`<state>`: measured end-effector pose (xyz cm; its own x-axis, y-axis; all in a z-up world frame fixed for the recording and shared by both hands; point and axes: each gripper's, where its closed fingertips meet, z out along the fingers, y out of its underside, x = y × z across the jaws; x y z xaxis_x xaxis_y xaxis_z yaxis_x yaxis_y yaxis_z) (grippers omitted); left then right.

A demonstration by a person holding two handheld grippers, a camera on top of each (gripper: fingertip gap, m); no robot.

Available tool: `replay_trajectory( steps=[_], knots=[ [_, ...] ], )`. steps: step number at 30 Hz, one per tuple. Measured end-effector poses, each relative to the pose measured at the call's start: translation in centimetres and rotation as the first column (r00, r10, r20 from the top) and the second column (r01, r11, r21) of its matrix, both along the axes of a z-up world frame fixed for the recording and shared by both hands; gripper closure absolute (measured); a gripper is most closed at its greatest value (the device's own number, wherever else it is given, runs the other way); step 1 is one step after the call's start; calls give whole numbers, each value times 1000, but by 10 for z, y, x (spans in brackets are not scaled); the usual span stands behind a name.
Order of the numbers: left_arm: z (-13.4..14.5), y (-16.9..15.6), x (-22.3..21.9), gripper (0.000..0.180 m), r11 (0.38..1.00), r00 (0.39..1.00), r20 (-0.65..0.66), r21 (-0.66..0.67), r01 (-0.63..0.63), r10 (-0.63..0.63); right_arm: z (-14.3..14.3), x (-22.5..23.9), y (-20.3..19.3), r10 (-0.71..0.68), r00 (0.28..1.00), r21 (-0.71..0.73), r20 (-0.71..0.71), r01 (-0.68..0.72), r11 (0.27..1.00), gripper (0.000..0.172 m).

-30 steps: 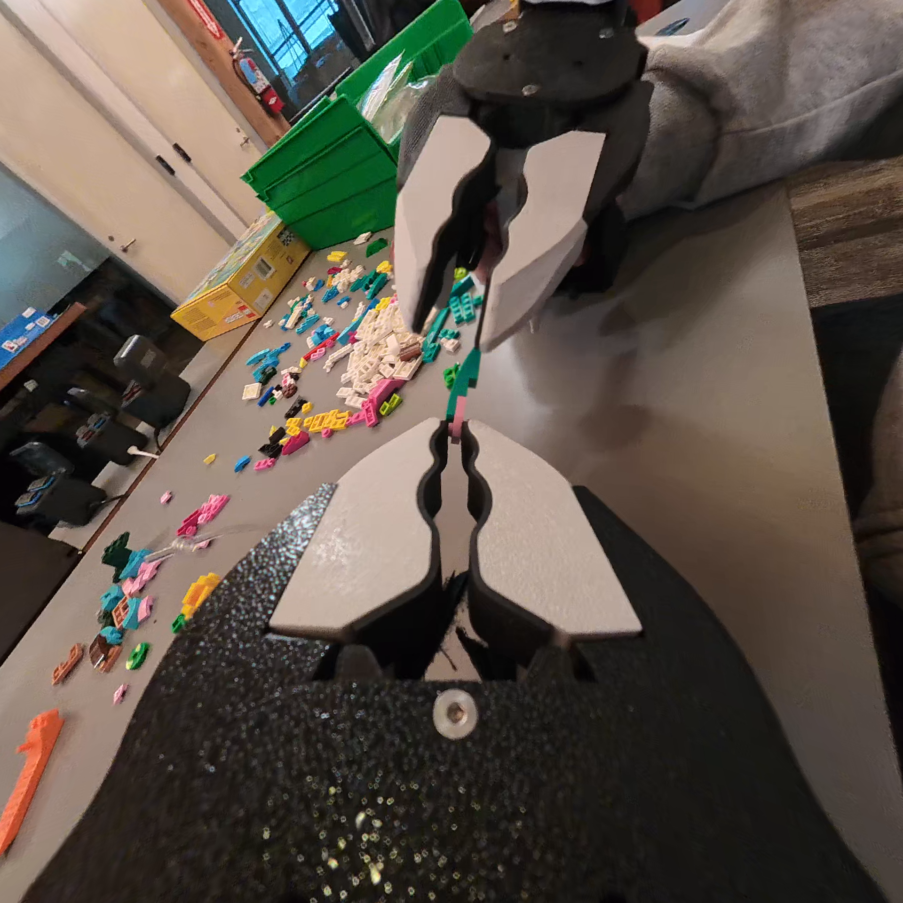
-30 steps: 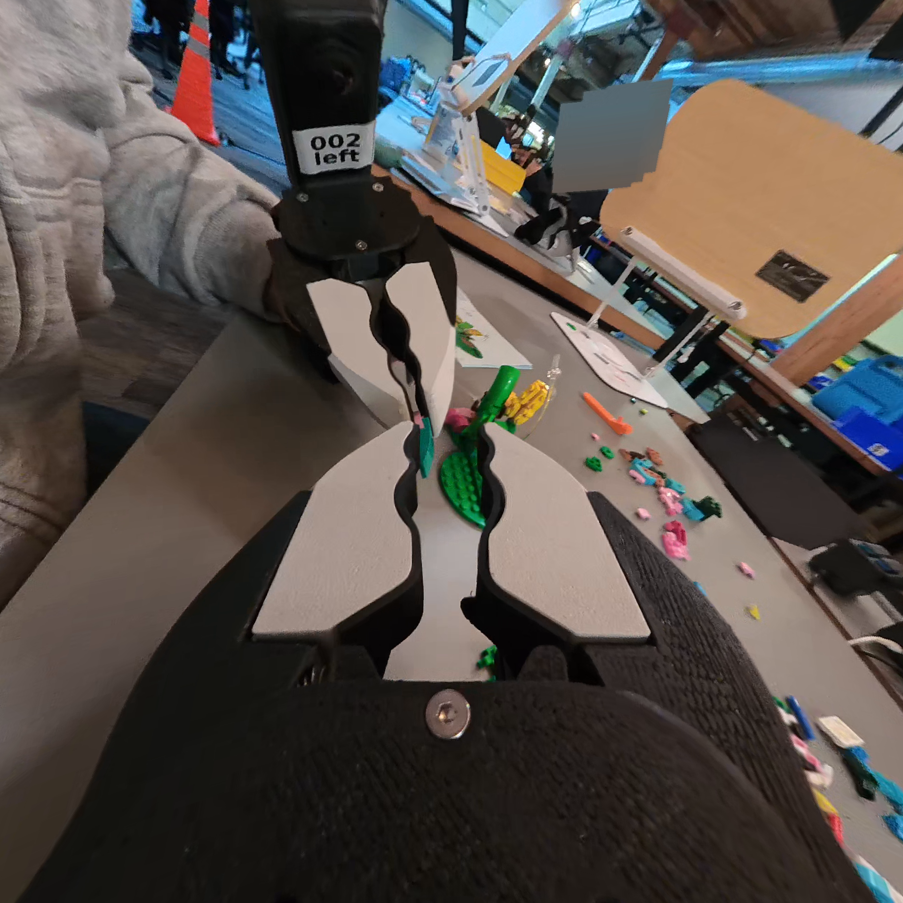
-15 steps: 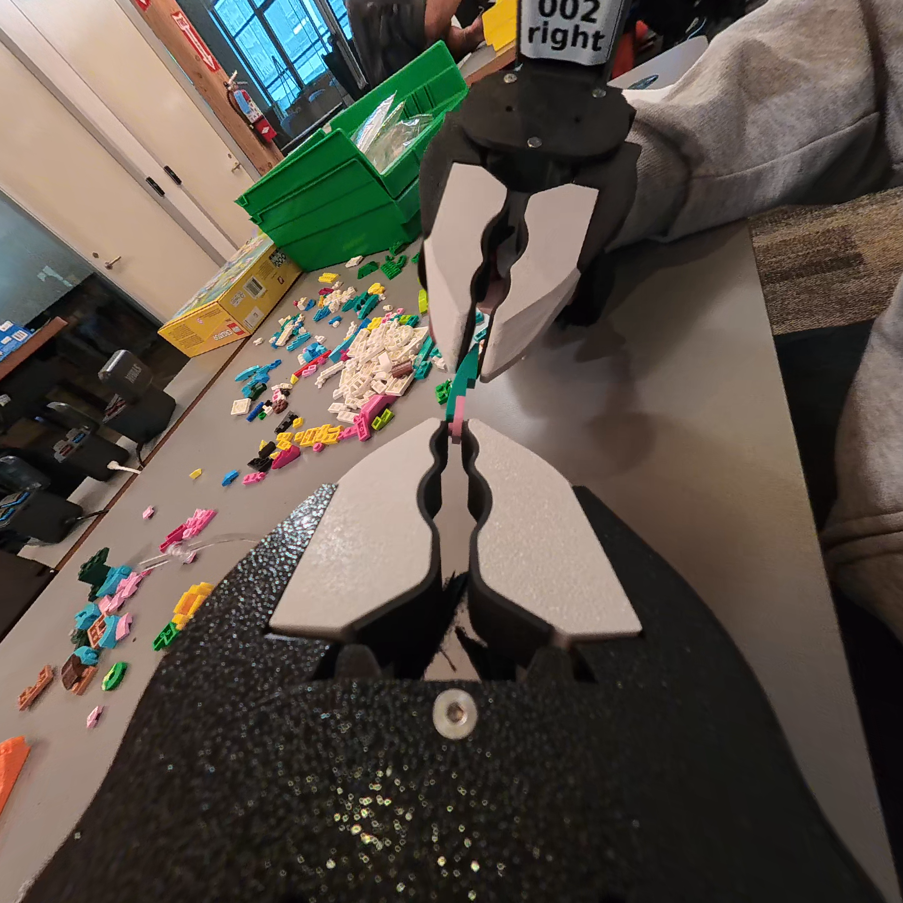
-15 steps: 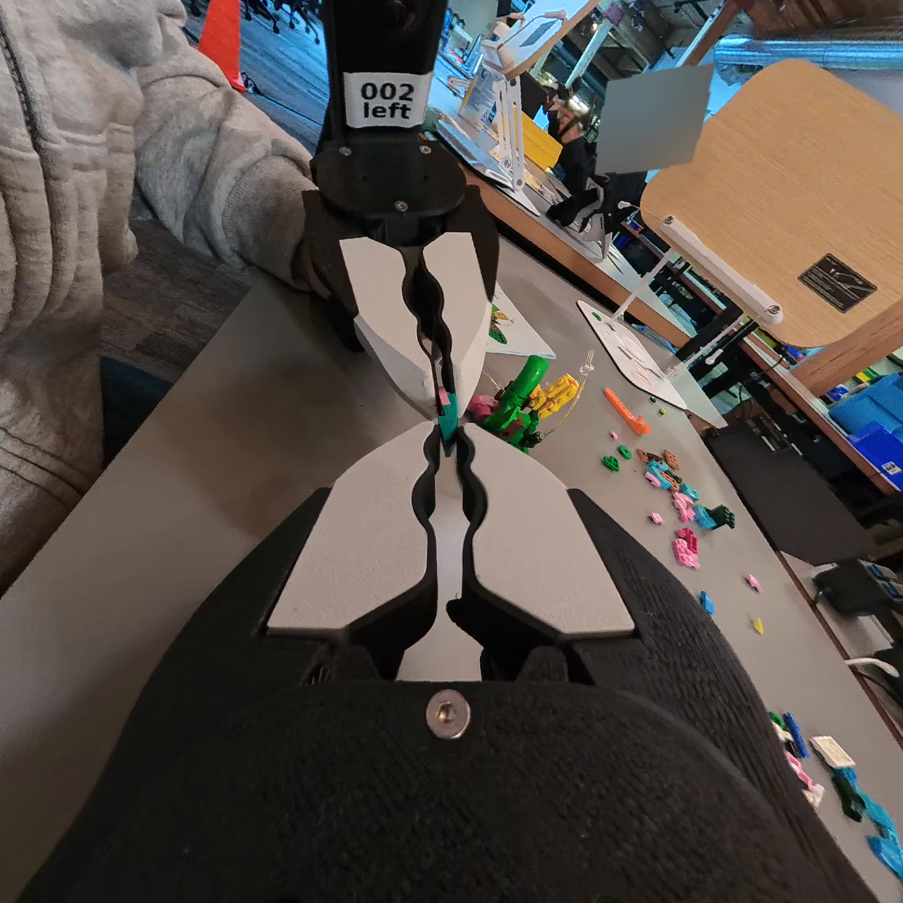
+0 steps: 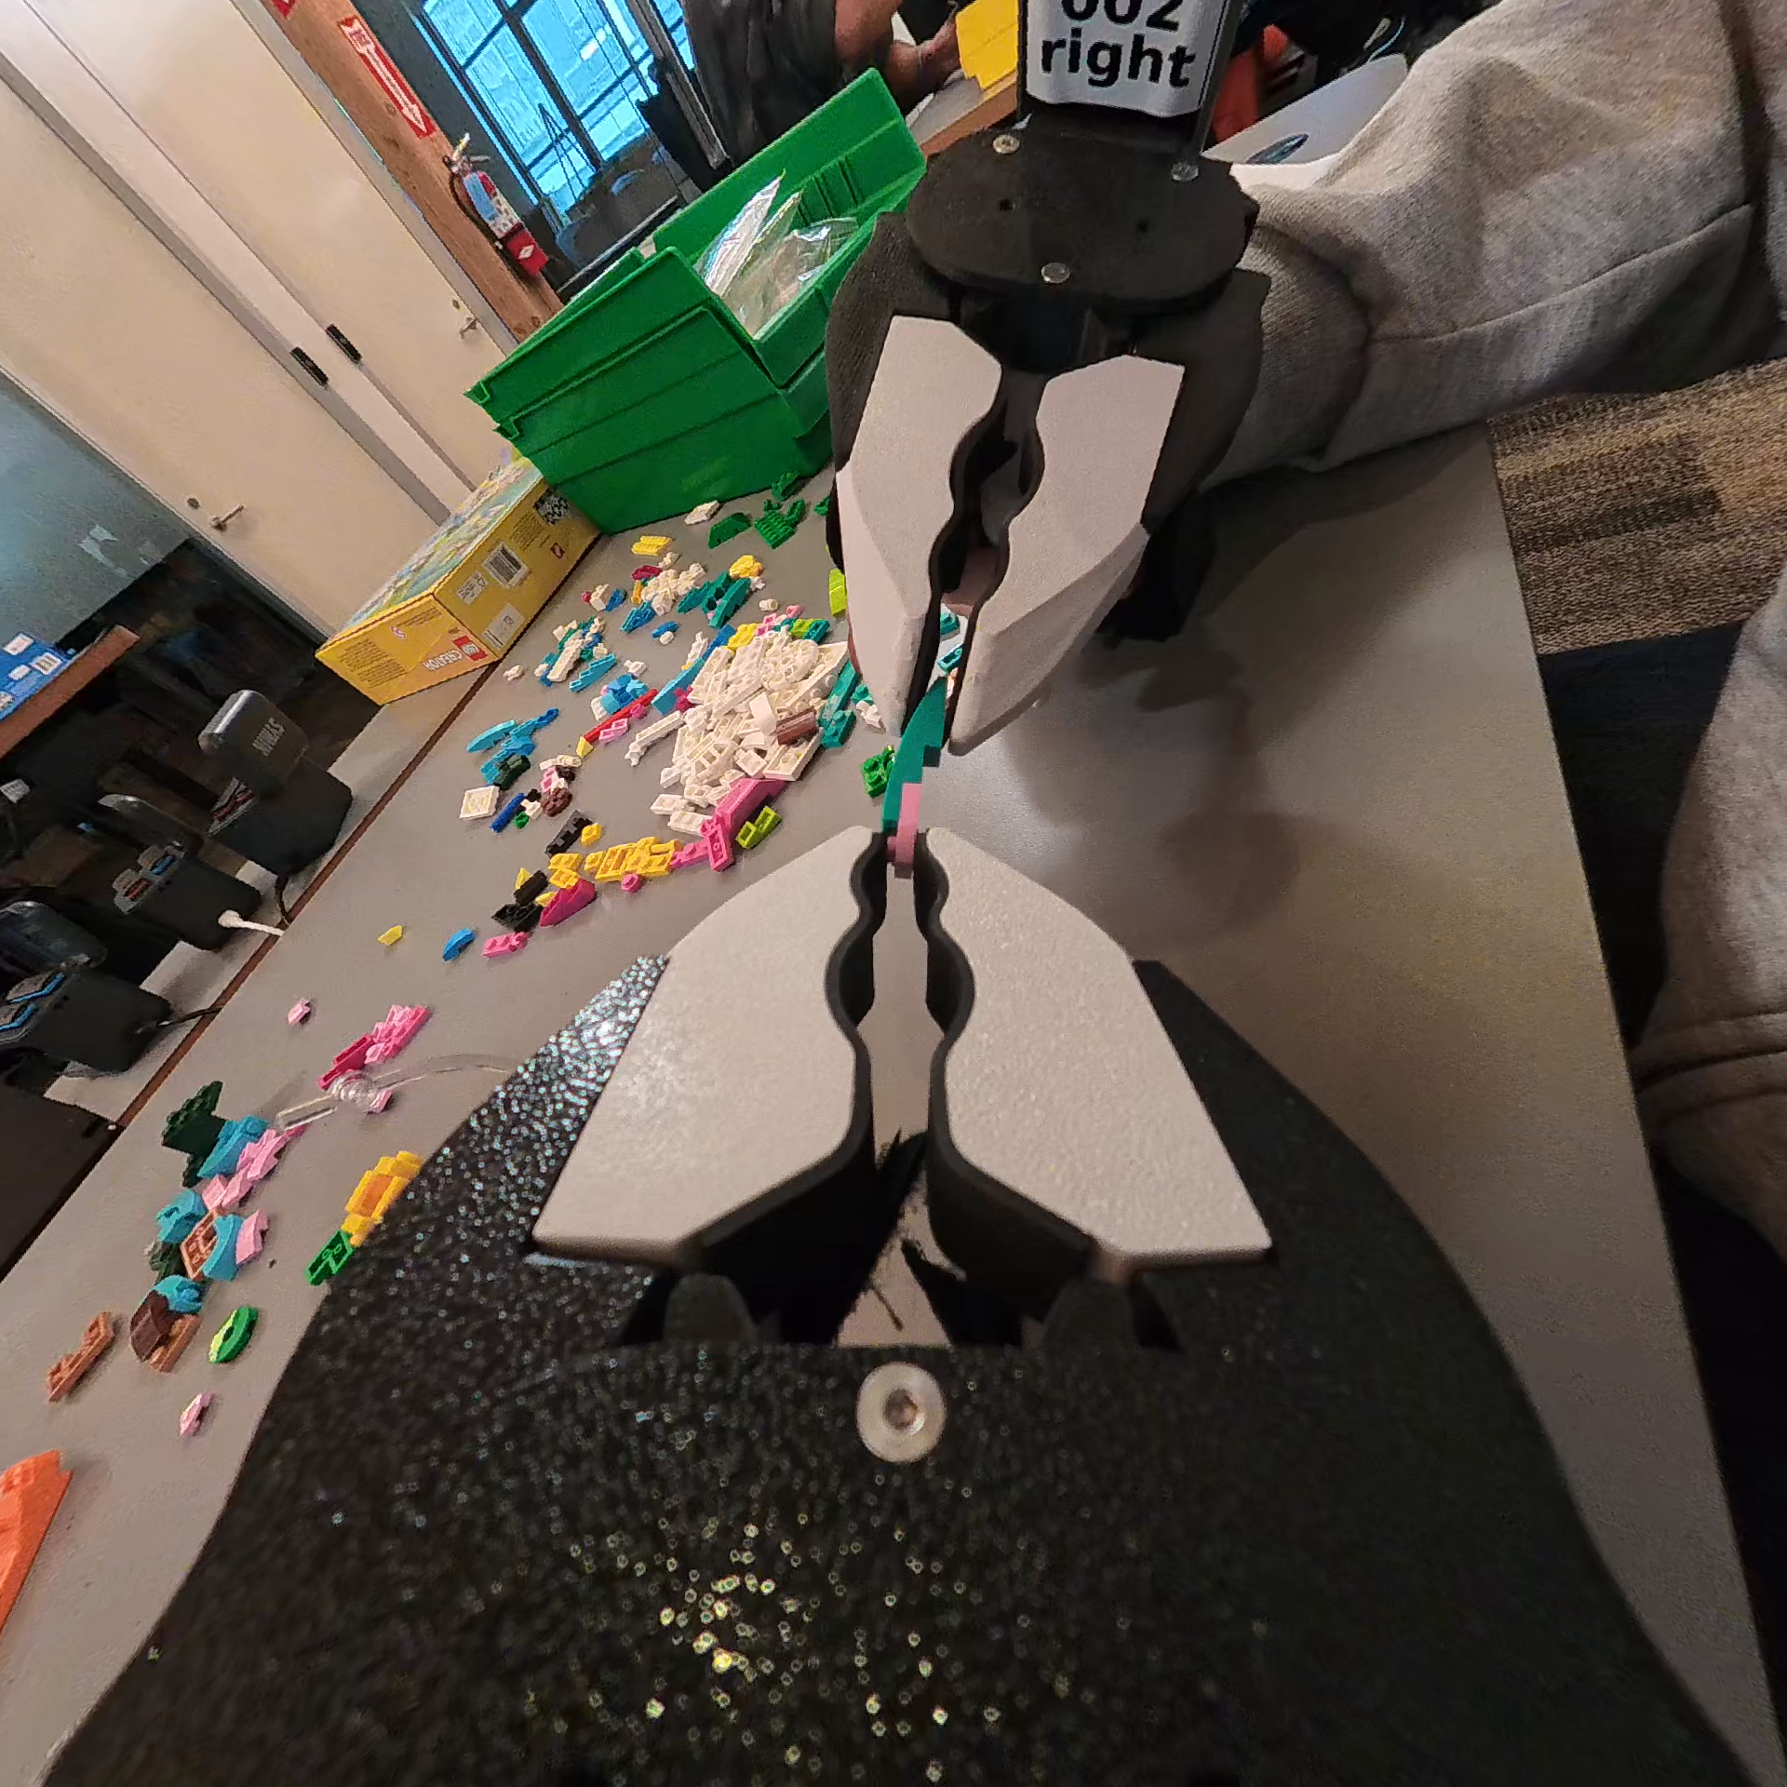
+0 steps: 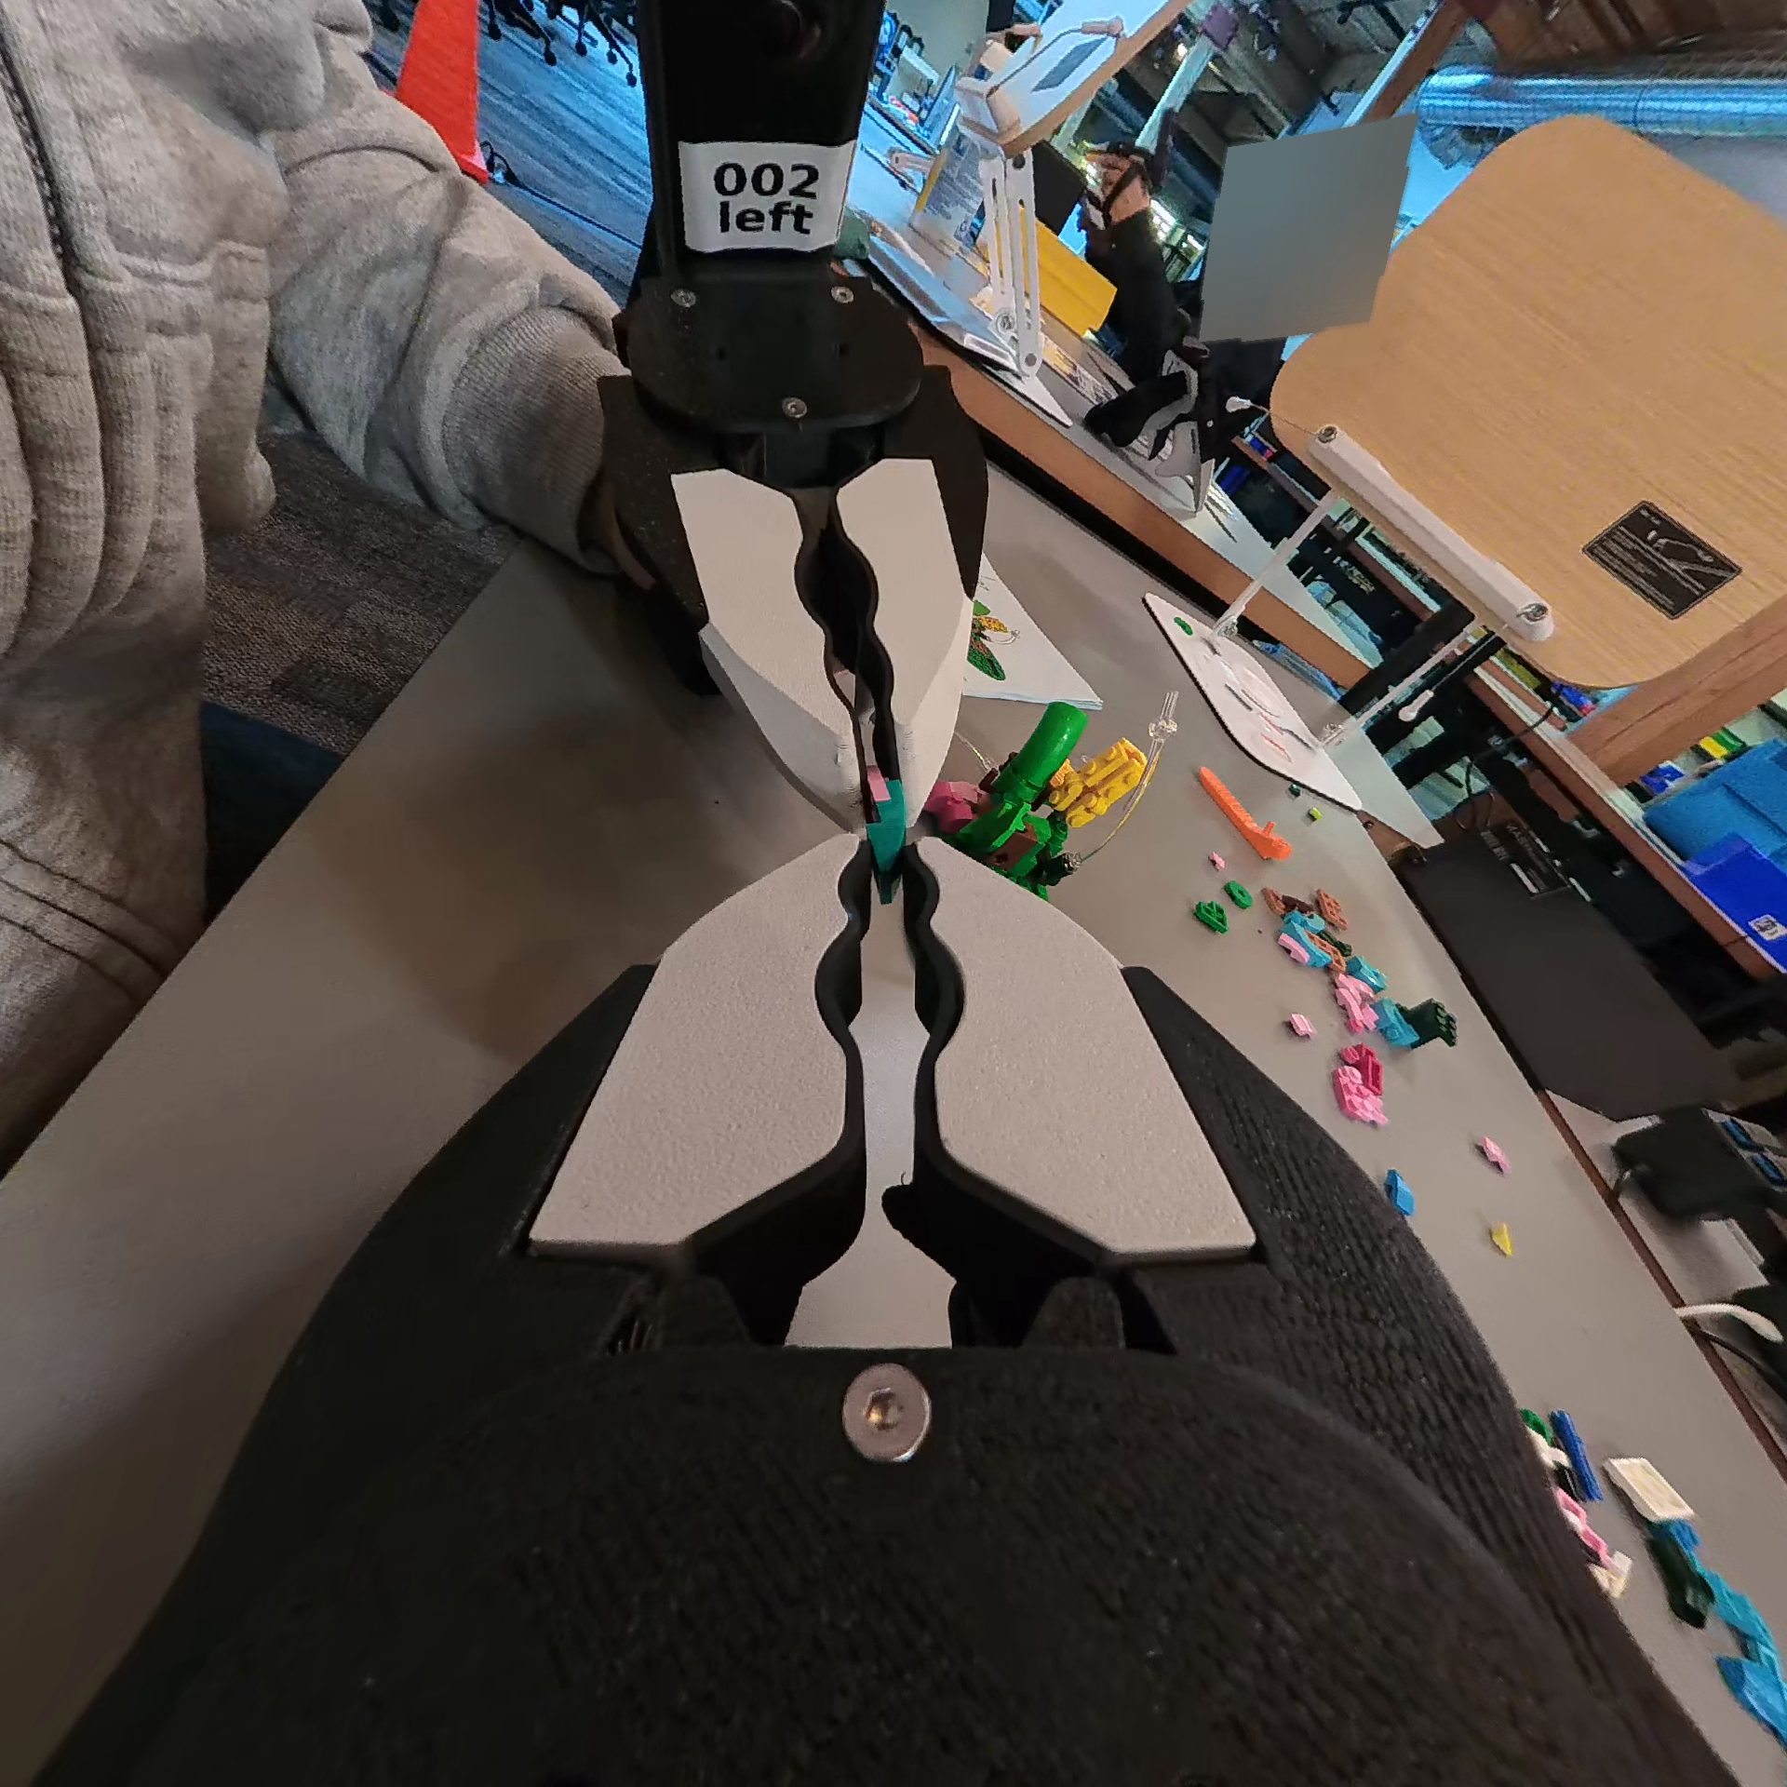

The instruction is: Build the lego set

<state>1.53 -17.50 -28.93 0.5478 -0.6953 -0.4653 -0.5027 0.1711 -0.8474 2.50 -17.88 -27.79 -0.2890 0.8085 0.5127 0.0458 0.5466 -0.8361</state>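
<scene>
I am holding a small teal-and-pink brick piece (image 5: 911, 774), light, stiff and slippery I judge, between both grippers: left gripper (image 5: 901, 856) jaws narrow on its pink end, right gripper (image 6: 887, 856) jaws narrow on its teal end.

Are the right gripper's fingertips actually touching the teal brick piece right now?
Touching. The right wrist view shows the right gripper with both fingertips closed against the teal brick piece, no gap visible.

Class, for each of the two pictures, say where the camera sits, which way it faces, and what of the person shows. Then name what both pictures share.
Left wrist view: on the left gripper, facing along the table to loose bricks and green bins; grey sleeve shows.
Right wrist view: on the right gripper, facing the green brick model; sleeve shows.
Shared: both grippers pinch one teal and pink piece.
</scene>
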Motion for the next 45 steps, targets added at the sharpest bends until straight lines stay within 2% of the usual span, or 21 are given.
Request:
replay_trajectory(
  steps=[41,45],
  knots=[
    [0,1,-1,175,1000,1000,-2,1,-8,8,-1,-1,2,-13,1000,17,-6,13,1000,168],
    [1,2,-3,175,1000,1000,10,2,-18,18,13,5,12,-52,998,32,-45,53,998,158]
  ],
)
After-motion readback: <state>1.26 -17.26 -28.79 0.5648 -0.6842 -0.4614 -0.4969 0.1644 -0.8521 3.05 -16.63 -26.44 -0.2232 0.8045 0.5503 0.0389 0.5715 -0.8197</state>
